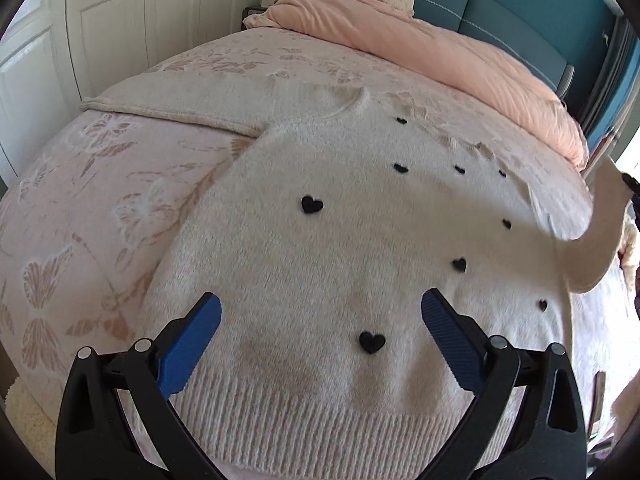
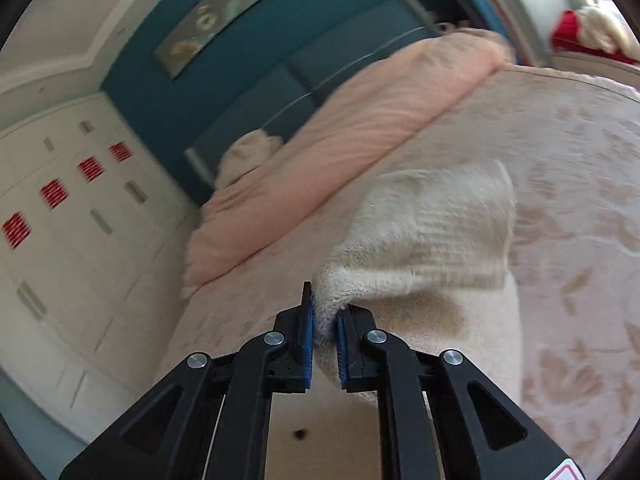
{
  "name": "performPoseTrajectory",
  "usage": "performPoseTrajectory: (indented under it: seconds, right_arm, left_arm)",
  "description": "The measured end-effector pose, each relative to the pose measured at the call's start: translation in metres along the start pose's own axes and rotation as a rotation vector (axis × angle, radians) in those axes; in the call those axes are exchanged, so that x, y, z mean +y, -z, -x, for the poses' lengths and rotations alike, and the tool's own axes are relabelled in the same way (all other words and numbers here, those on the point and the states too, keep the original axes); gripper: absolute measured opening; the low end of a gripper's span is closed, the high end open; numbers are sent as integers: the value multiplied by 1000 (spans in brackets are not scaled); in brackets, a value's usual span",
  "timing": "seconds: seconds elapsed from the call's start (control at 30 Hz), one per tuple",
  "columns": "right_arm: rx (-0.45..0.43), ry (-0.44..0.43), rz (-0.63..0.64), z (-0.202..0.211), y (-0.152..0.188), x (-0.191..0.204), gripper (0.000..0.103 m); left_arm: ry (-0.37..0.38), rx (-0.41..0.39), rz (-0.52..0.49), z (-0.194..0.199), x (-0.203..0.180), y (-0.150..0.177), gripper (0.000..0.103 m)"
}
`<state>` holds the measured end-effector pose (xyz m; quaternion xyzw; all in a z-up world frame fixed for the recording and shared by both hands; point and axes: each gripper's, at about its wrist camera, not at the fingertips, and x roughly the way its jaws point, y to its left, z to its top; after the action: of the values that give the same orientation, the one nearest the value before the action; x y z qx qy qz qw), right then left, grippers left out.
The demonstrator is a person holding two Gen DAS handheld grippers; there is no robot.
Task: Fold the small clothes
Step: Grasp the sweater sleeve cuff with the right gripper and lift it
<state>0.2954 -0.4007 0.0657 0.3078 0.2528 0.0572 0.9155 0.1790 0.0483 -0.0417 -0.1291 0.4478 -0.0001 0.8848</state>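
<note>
Cream fuzzy knit sweater with small black hearts (image 1: 320,240) lies spread face-up on the pink butterfly-patterned bedspread (image 1: 80,208), ribbed hem nearest the left gripper (image 1: 320,312). Left fingers wide apart, holding nothing, hovering over the hem end; one black heart sits between the two blue pads (image 1: 188,344), body of the sweater runs ahead of the tips. The sweater's left sleeve (image 1: 168,114) lies stretched out flat, ahead and left of the left fingers, not folded in.

Right gripper (image 2: 324,320) is nearly closed, pinching a thick edge of the same cream knit between its blue pads; cloth bunches at the tips and trails ahead and to the right of them. In the left wrist view a flap of the sweater (image 1: 592,248) stands lifted at the far right of the fingers, so the right side looks to be mid-fold. Right view is motion-blurred; can't tell exactly which part is gripped, sleeve or side edge.

Progress, judged: early. First fold on the right side is under way, not laid down. Left sleeve, left side and the hem-to-collar fold all look undone. Rolled peach duvet (image 1: 460,56) lies far ahead of both grippers, not involved.
</note>
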Motion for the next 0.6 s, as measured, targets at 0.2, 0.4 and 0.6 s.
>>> performPoseTrajectory:
  seconds: [0.2,0.4,0.6]
  right_arm:
    - [308,-164,216,-120,128,130,43]
    - [278,-2,22,-70,168,59,58]
    - [286,147,-203,-42,178,-31,63]
  left_arm:
    - [140,15,123,-14,11,-53,98]
    - [263,138,235,-99,7,-110,98]
    - [216,225,413,-187,3,-131,98]
